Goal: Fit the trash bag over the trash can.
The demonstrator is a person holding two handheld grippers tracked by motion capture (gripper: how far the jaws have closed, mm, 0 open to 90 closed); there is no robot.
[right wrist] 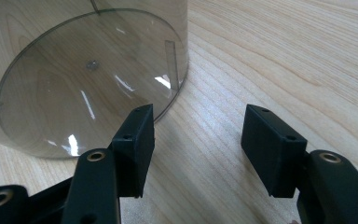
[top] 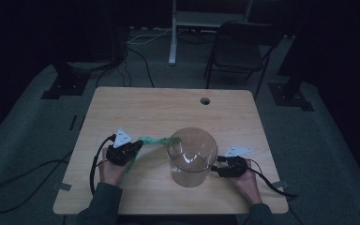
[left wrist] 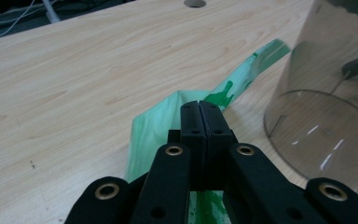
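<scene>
The green bag [top: 152, 141] lies stretched out on the worktop [top: 136, 105], its long axis running from the left gripper [top: 133, 149] toward the clear bin [top: 192, 157], nearly across the high view and rising a little to the right. Its far end reaches the bin's rim on the left side and looks to touch it; whether it hangs over the rim I cannot tell. In the left gripper view the bag [left wrist: 214, 95] runs away from the jaws up and to the right, narrowing into a twisted strip beside the bin [left wrist: 326, 126].

The bag is thin, pale translucent green film with darker green print, creased and bunched near the grip, opening into a loose fold just past the jaw tips. The left gripper [left wrist: 199, 105] is clenched on the bag, jaws pressed together with film coming out on both sides.

The bin is a see-through round container standing upright on the worktop, near the front edge, between the two hands. The right gripper [top: 218, 166] sits just right of the bin's base, near it. In the right gripper view its jaws stand apart with bare wood between them; the right gripper [right wrist: 196, 135] is released, and one jaw is just beside the bin's [right wrist: 84, 74] bottom edge.

The bag's lower part is hidden under the left gripper's body, and the dim light blurs its print
</scene>
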